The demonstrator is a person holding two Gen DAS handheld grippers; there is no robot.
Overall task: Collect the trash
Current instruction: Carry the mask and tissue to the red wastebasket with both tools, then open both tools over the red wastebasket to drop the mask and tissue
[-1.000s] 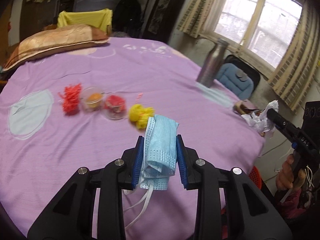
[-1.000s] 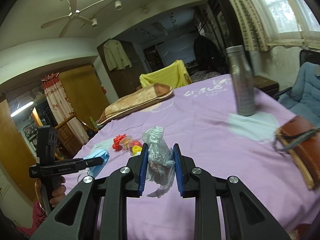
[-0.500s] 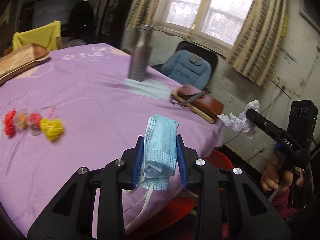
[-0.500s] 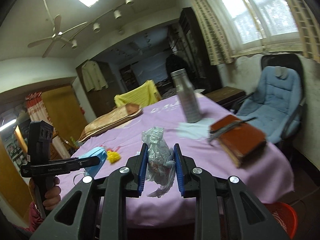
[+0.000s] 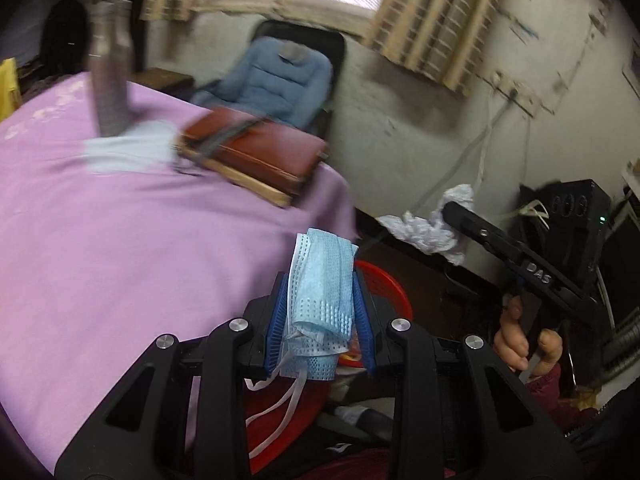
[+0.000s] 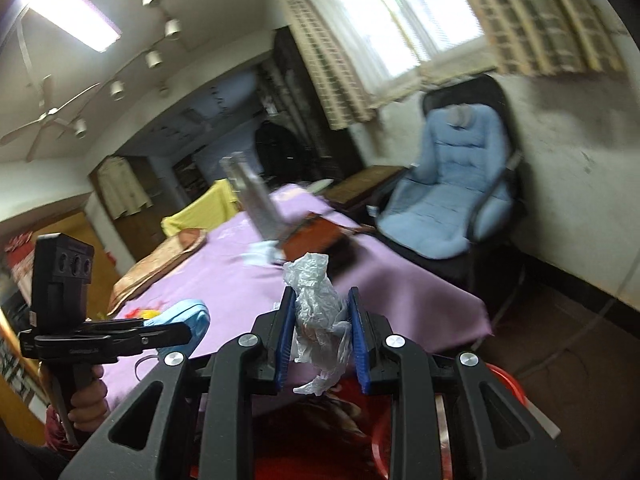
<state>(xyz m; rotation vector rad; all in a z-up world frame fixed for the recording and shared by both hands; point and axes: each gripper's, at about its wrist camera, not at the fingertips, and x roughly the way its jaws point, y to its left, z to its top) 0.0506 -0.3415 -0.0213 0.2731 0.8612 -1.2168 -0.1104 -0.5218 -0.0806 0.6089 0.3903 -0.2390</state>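
Observation:
My left gripper (image 5: 320,280) is shut on a folded blue face mask (image 5: 322,280), whose white ear loops hang below the pads. It hovers past the table's near edge, above a red basket (image 5: 384,284) on the floor. My right gripper (image 6: 322,300) is shut on a crumpled clear plastic wrapper (image 6: 318,304). In the left wrist view that wrapper (image 5: 428,228) shows at the tip of the right gripper (image 5: 448,212), out to the right over the dark floor. The right wrist view catches the red basket (image 6: 508,380) low at the right, and the mask (image 6: 188,316) in the left gripper (image 6: 192,328).
A purple-clothed table (image 5: 120,248) carries a metal bottle (image 5: 110,68), a brown bag (image 5: 256,152) and small coloured scraps (image 6: 148,313). A blue padded chair (image 6: 452,196) stands by the wall under the window. A person's hands (image 5: 520,344) grip both tools.
Both grippers have swung right and off the table's edge, each keeping its load. The red basket has come into view below them; the coloured scraps have left the left wrist view.

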